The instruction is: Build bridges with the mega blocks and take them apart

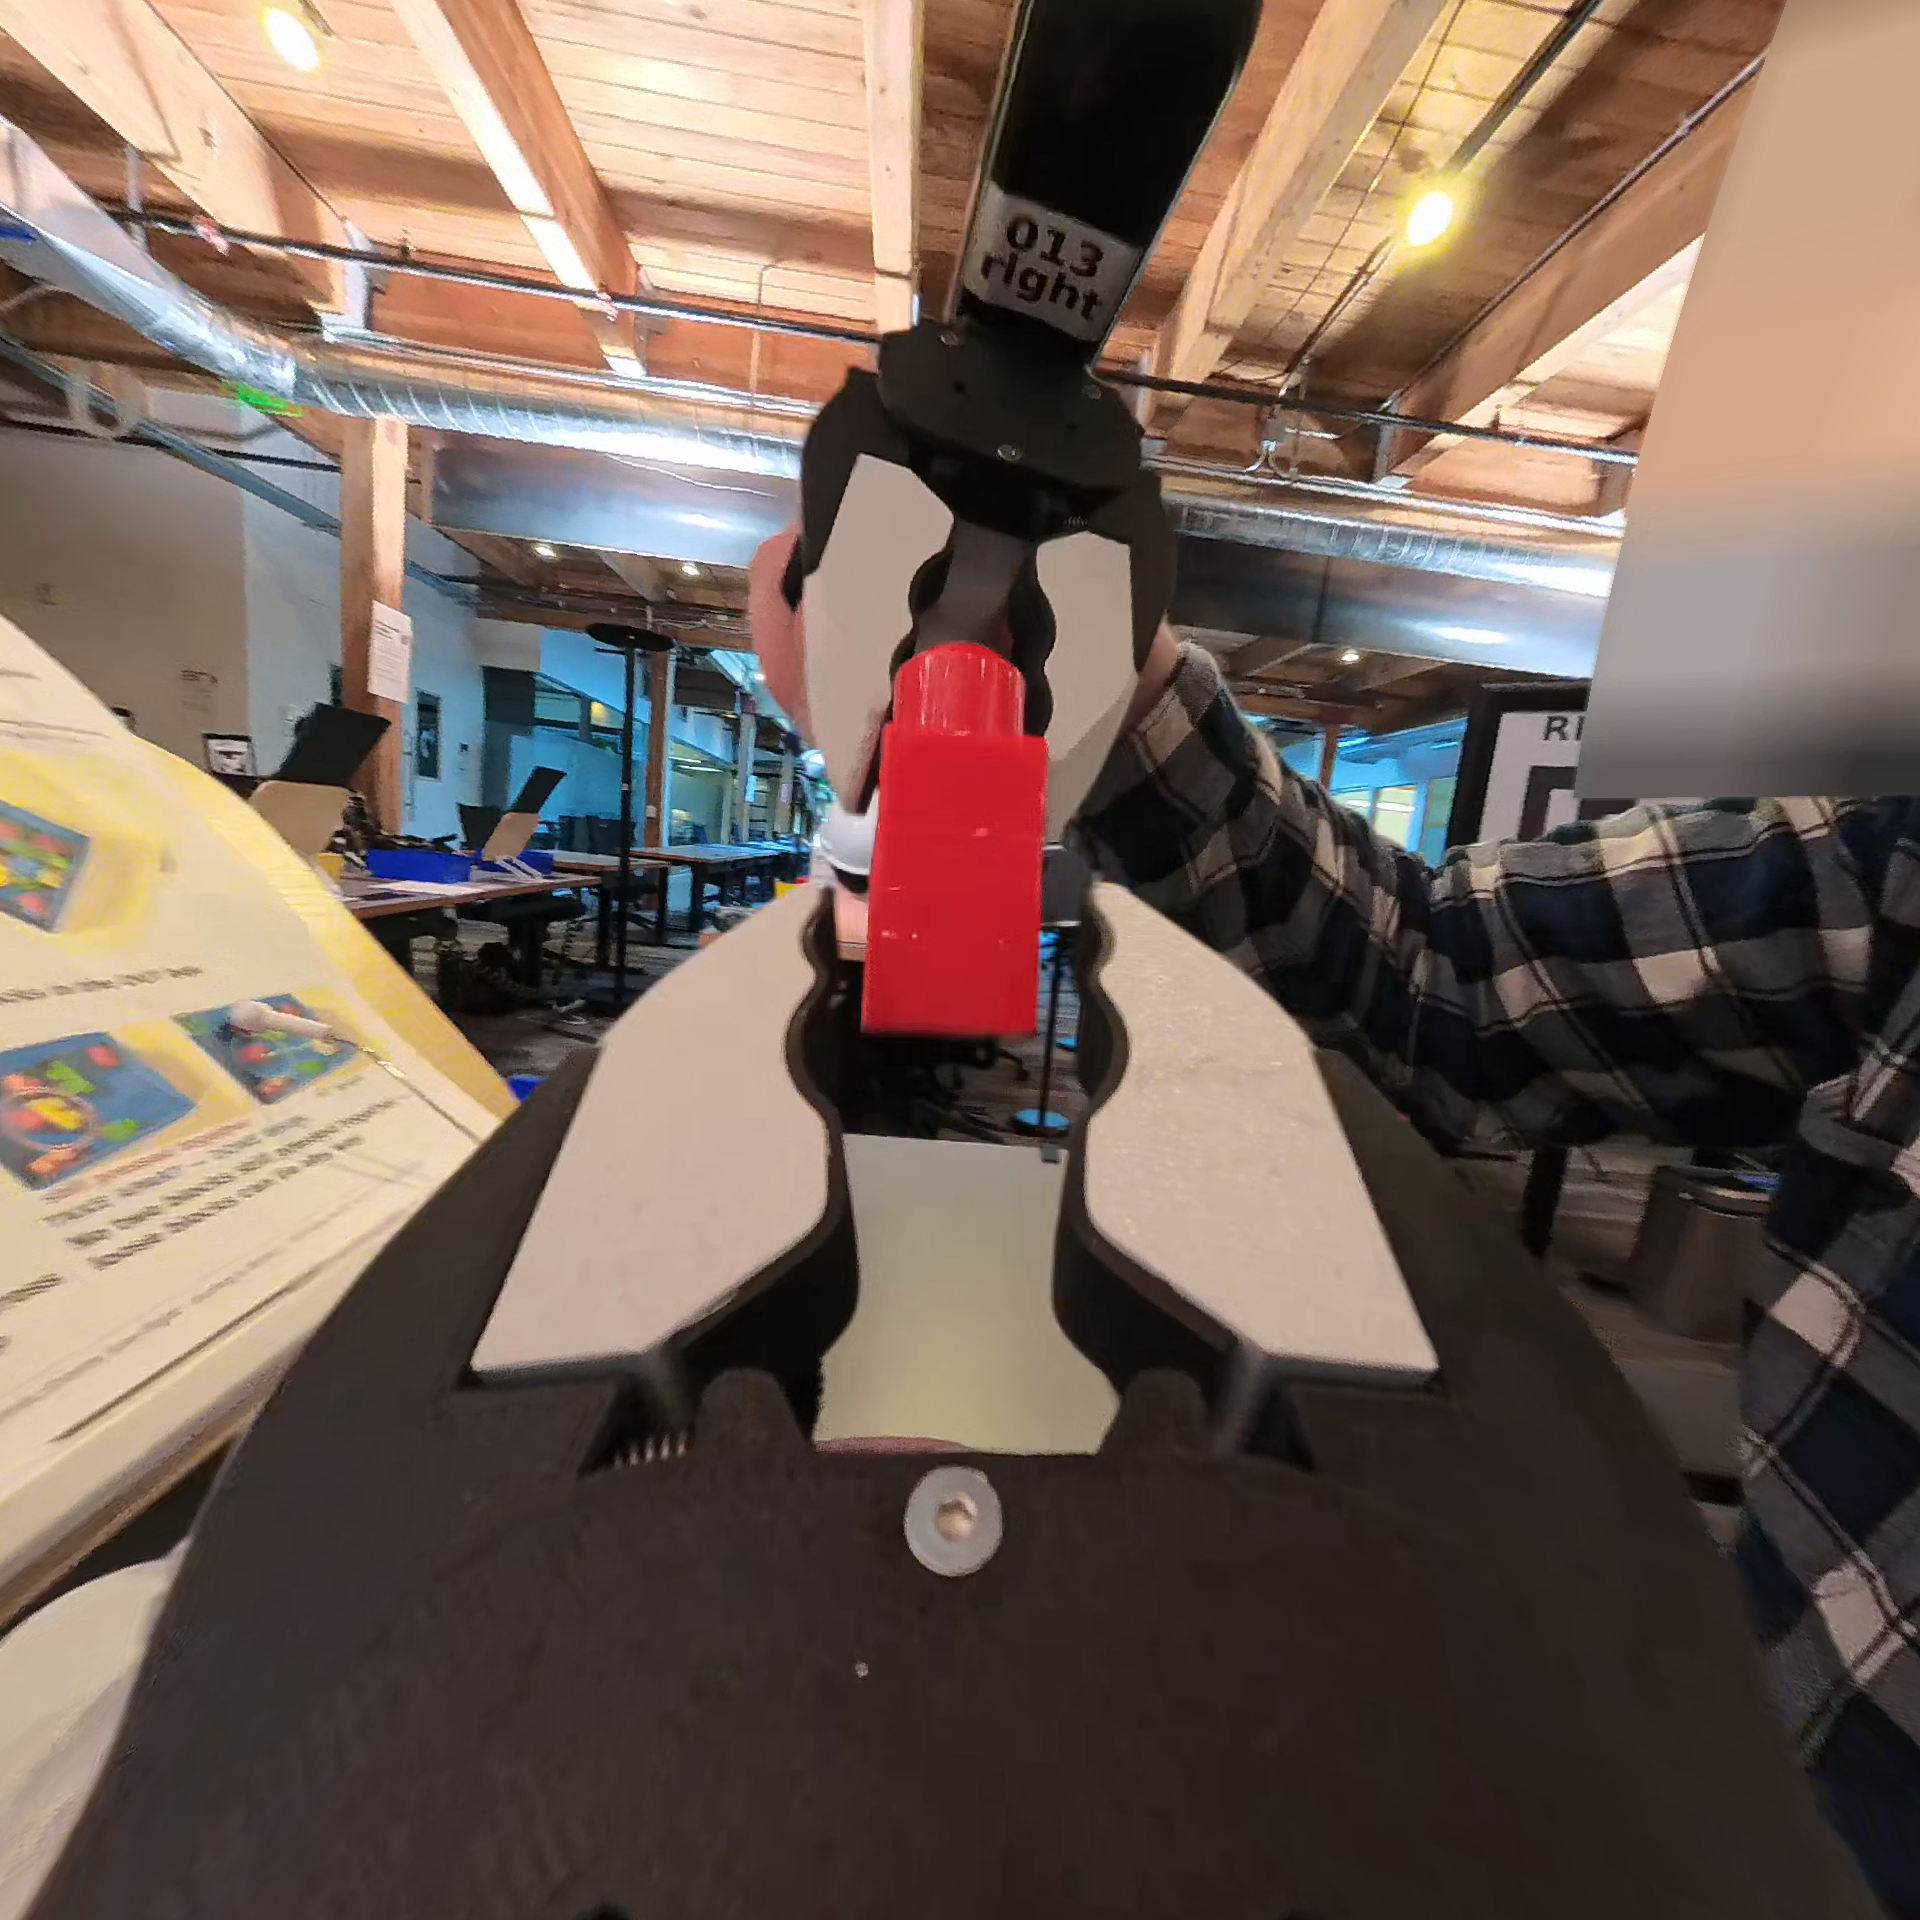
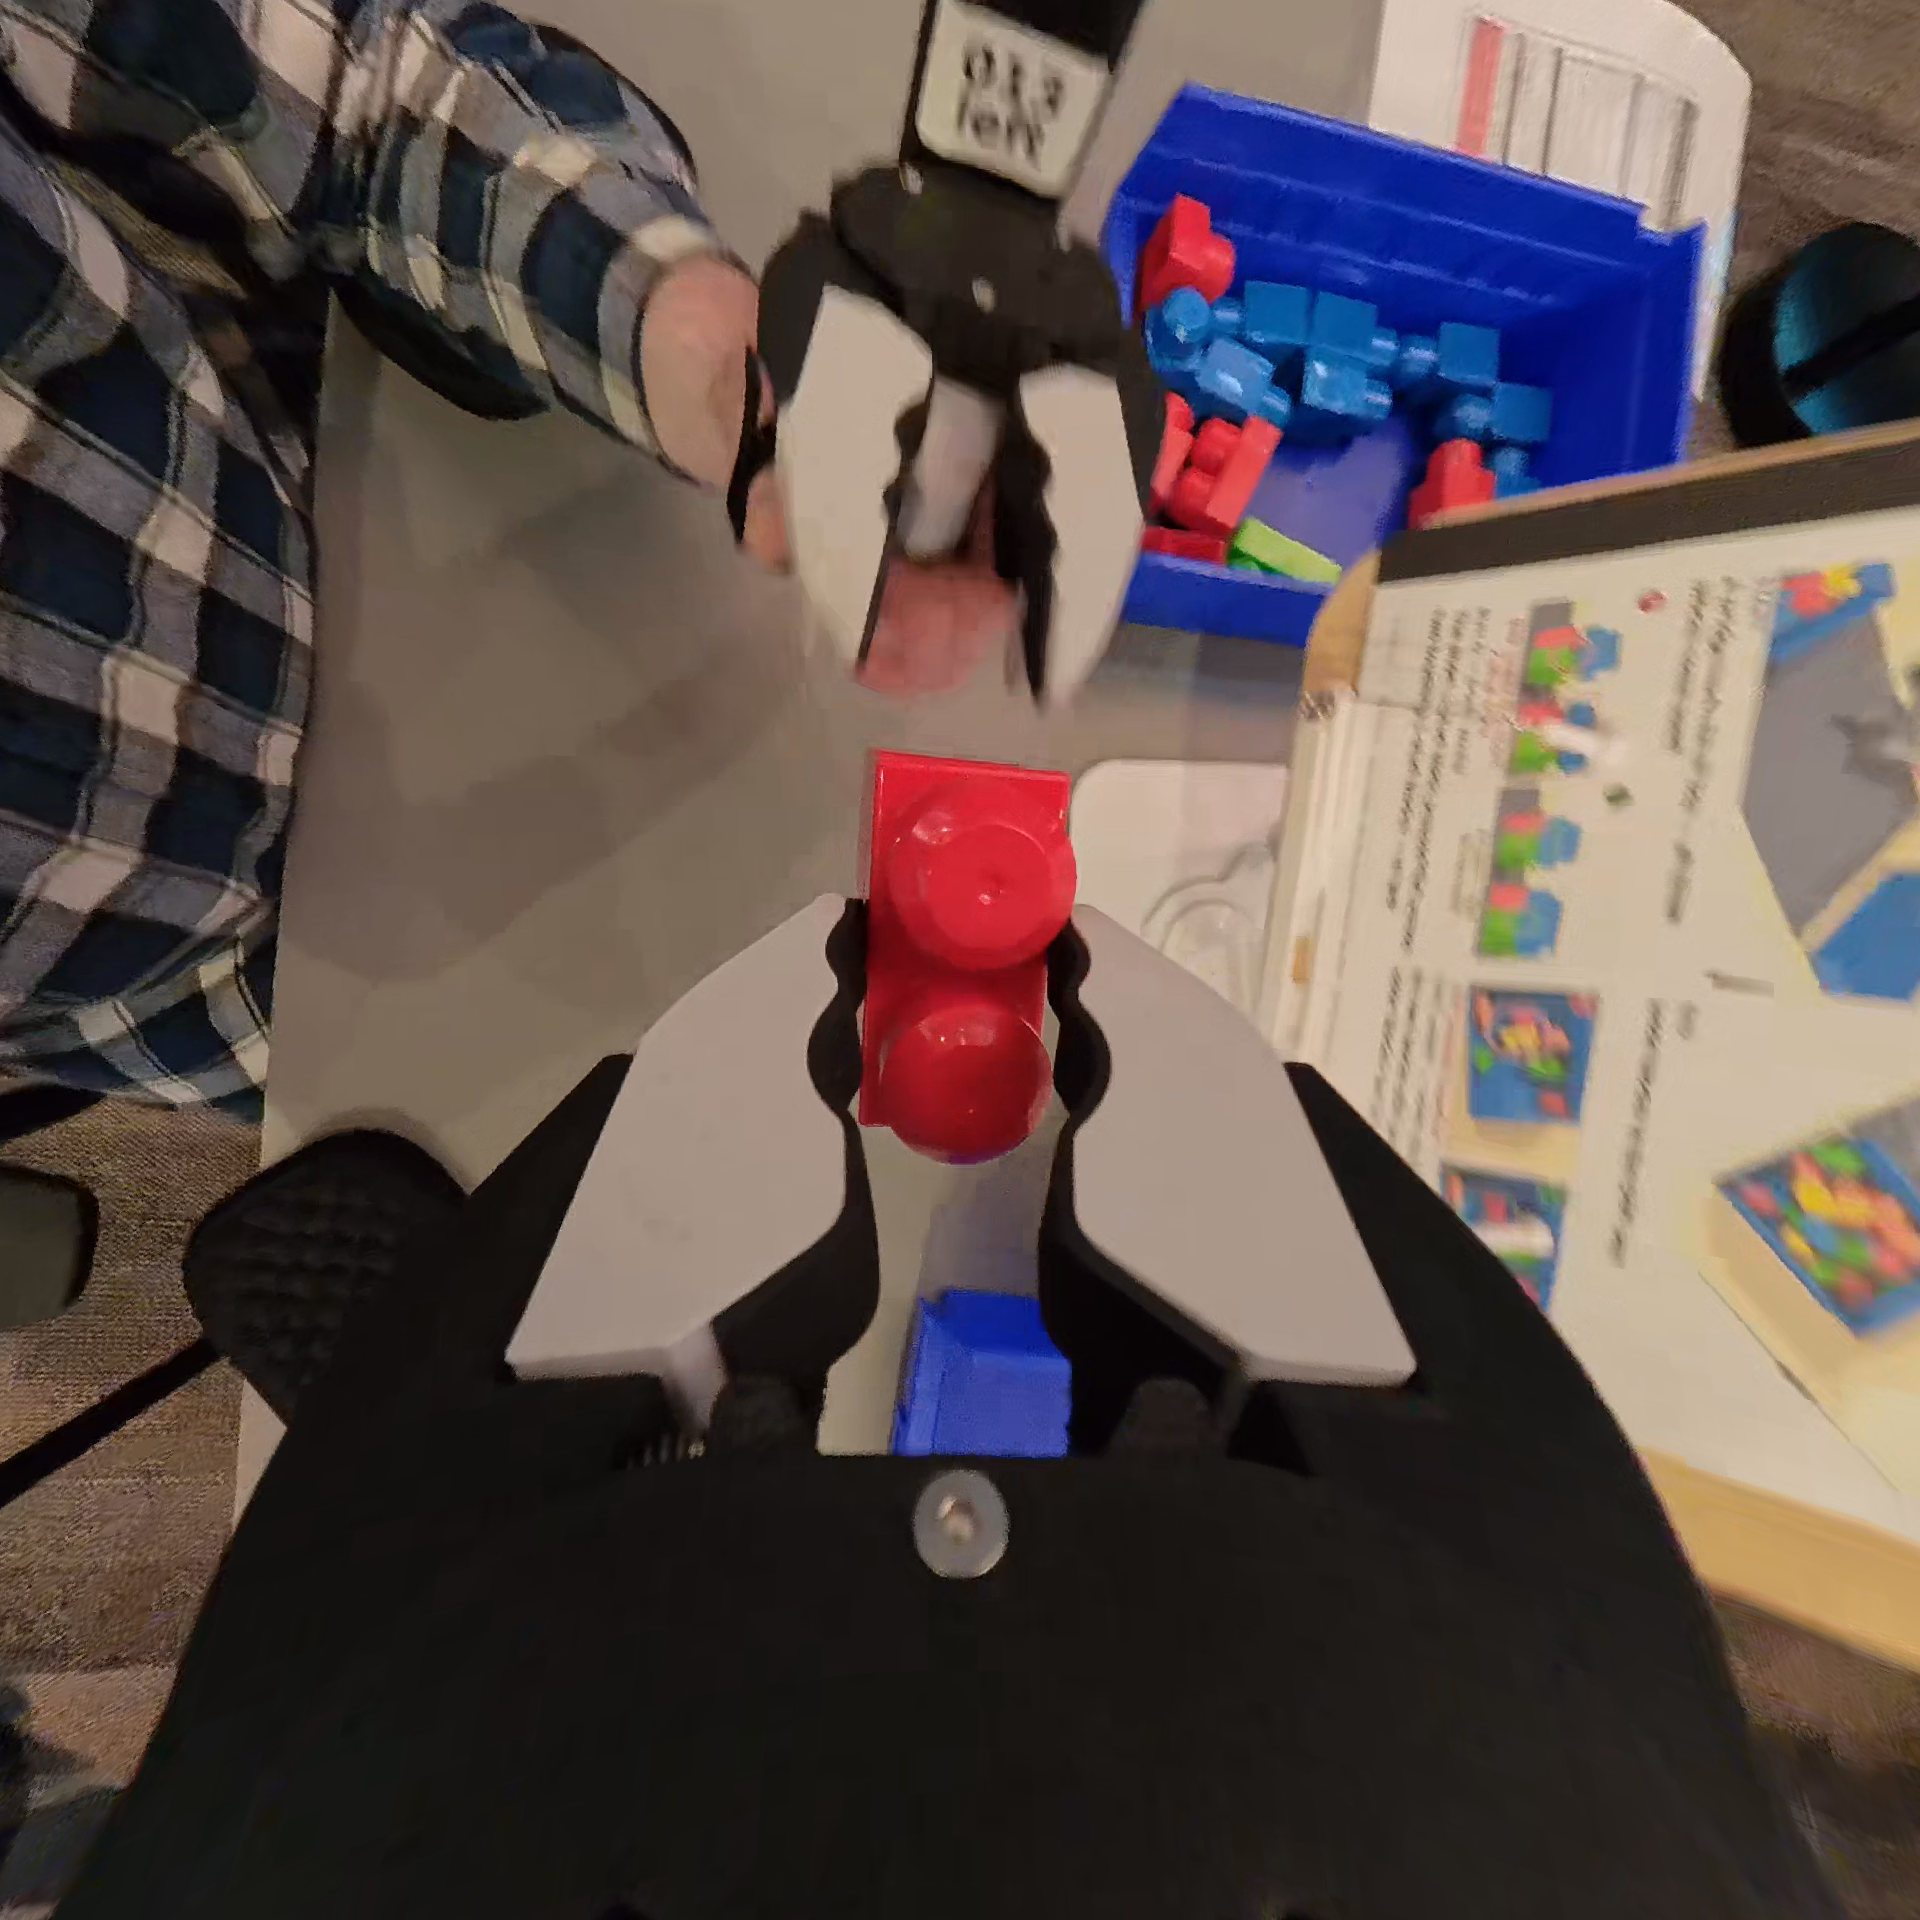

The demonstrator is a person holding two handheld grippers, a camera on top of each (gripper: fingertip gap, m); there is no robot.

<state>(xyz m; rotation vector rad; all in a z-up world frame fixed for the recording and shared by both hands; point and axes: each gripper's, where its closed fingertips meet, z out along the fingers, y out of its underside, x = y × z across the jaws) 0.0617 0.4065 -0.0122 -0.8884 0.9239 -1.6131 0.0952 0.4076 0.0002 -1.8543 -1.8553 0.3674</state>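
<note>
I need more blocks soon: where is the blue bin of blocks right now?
In the right wrist view, the blue bin sits upper right, just beyond the left gripper and above the instruction sheet.

The red two-stud plastic block sits between the right gripper's jaws, above the pale flat surface. The blue plastic bin of loose blocks lies beyond, with the printed cardboard box beside it.
</note>
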